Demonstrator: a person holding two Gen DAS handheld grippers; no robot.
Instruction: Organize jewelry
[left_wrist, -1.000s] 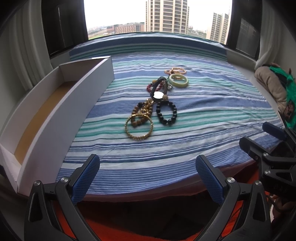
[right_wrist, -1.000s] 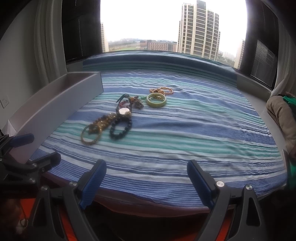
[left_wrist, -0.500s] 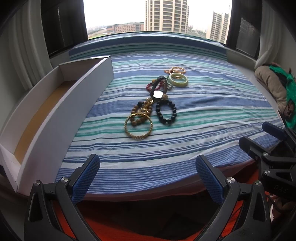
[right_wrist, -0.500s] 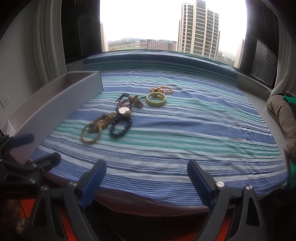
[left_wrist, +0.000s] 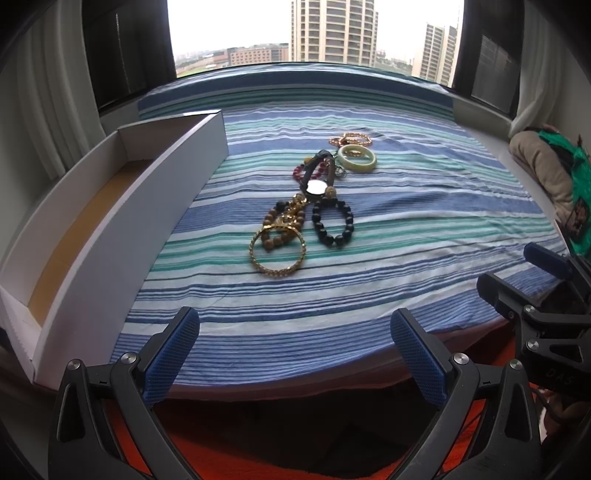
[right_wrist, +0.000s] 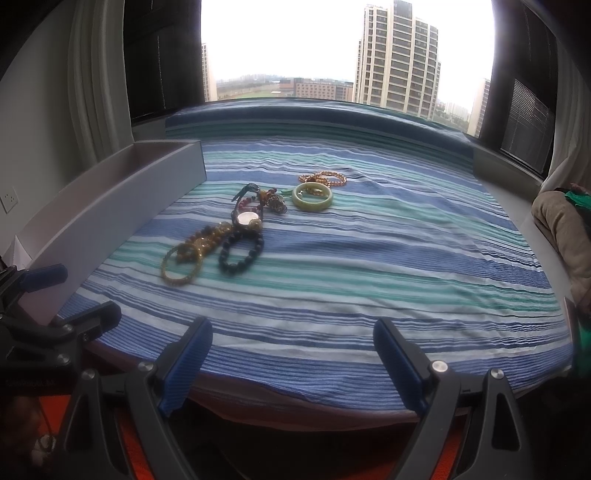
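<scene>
Blue-green-white striped cloth (left_wrist: 406, 229), white box (left_wrist: 110, 236), gold bangle (left_wrist: 277, 254), pale green bangle (left_wrist: 357, 158).

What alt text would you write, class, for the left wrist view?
Bracelets and a watch lie clustered on a striped cloth, with a gold bangle nearest the open left gripper. A long white box sits at the left, and the right gripper shows at the right edge.

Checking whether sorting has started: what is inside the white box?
The white box shows only a bare brown floor. The near wall hides a strip of that floor, and no jewelry is visible inside.
</scene>
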